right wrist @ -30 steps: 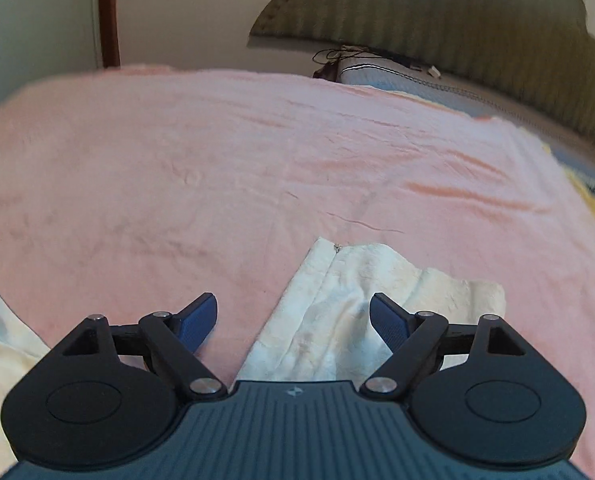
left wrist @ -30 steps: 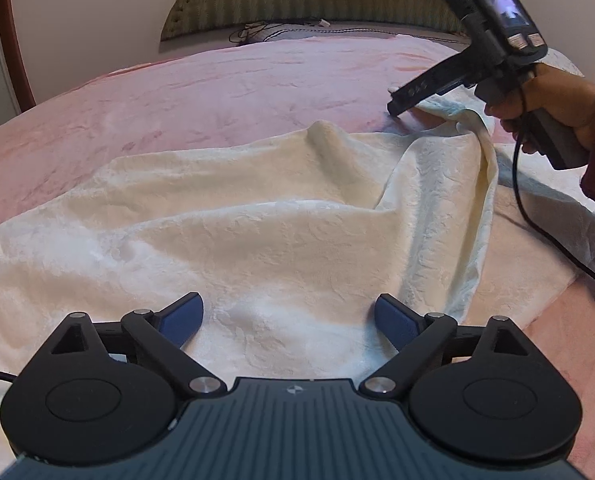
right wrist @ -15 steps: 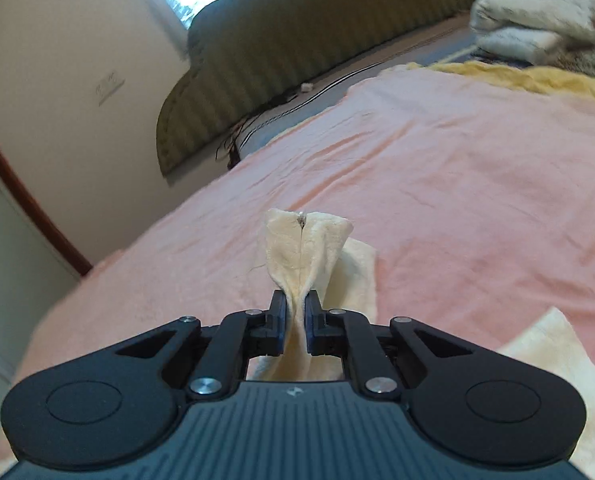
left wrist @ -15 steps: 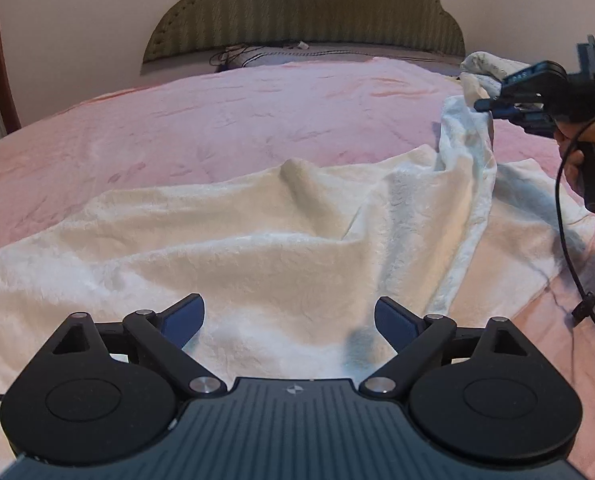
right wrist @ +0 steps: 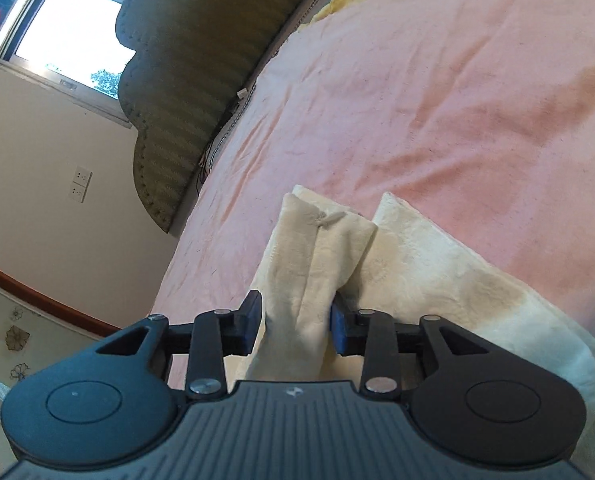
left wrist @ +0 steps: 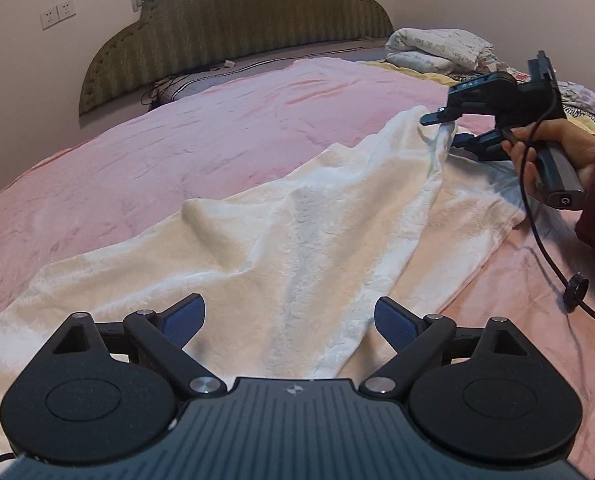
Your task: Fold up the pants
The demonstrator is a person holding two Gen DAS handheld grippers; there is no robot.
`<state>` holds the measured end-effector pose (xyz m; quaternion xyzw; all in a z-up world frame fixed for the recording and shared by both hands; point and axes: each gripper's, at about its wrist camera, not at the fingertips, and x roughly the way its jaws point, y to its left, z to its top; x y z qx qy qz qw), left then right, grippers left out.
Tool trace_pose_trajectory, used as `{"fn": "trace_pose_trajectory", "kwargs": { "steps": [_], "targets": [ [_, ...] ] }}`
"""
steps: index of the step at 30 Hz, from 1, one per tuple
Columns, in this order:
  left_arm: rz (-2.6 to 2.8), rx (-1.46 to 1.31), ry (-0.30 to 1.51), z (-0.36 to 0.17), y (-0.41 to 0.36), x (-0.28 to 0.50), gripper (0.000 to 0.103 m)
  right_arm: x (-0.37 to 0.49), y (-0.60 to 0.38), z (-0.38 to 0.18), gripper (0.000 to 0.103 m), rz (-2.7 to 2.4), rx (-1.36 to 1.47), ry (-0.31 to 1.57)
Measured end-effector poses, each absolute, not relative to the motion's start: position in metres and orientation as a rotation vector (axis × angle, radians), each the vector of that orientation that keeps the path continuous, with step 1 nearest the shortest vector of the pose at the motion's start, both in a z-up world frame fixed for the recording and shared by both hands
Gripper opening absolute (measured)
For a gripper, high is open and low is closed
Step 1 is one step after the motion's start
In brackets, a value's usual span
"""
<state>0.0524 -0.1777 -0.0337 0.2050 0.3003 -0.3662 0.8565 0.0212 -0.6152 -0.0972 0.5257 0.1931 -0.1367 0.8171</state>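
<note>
Cream-white fleece pants [left wrist: 297, 240] lie spread across the pink bed. My left gripper [left wrist: 289, 318] is open, just above the near part of the pants, holding nothing. My right gripper [left wrist: 445, 130] is at the far right end of the pants, and that end is lifted off the bed. In the right wrist view the pant end [right wrist: 317, 264] stands between the blue pads of the right gripper [right wrist: 295, 326]. The jaws stand partly apart, the fabric loose between them.
The pink bedspread [left wrist: 217, 128] covers the bed, with a green padded headboard [left wrist: 237, 24] behind. Folded bedding [left wrist: 437, 46] is piled at the far right corner. A black cable [left wrist: 553, 264] hangs from the right gripper's handle over the bed.
The right gripper closed on the pant end, lifted it and rolled sideways; its jaws now stand wider than half a second ago. The left gripper stayed open over the pants.
</note>
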Motion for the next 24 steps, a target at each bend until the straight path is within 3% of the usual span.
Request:
{"fn": "trace_pose_trajectory", "kwargs": {
  "steps": [4, 6, 8, 14, 20, 22, 24],
  "targets": [
    [-0.82, 0.468, 0.597, -0.035, -0.198, 0.043, 0.089, 0.027, -0.613, -0.091, 0.034, -0.306, 1.104, 0.428],
    [-0.847, 0.509, 0.579, -0.039, -0.209, 0.035, 0.084, 0.02, -0.612, -0.086, 0.018, -0.308, 1.104, 0.404],
    [-0.871, 0.556, 0.559, -0.044, -0.218, 0.029, 0.08, 0.006, -0.611, -0.08, 0.013, -0.305, 1.119, 0.37],
    [-0.882, 0.596, 0.536, -0.058, -0.24, 0.028, 0.057, -0.017, -0.61, -0.05, 0.011, -0.214, 1.161, 0.283],
    [-0.872, 0.677, 0.468, -0.071, -0.252, 0.019, 0.057, -0.018, -0.608, -0.017, 0.011, -0.126, 1.143, 0.232],
    [-0.852, 0.687, 0.451, -0.074, -0.253, 0.018, 0.044, -0.014, -0.606, -0.007, 0.011, -0.109, 1.125, 0.226],
    [-0.831, 0.68, 0.47, -0.076, -0.252, 0.019, 0.015, -0.012, -0.607, -0.001, 0.011, -0.089, 1.118, 0.22]
  ]
}}
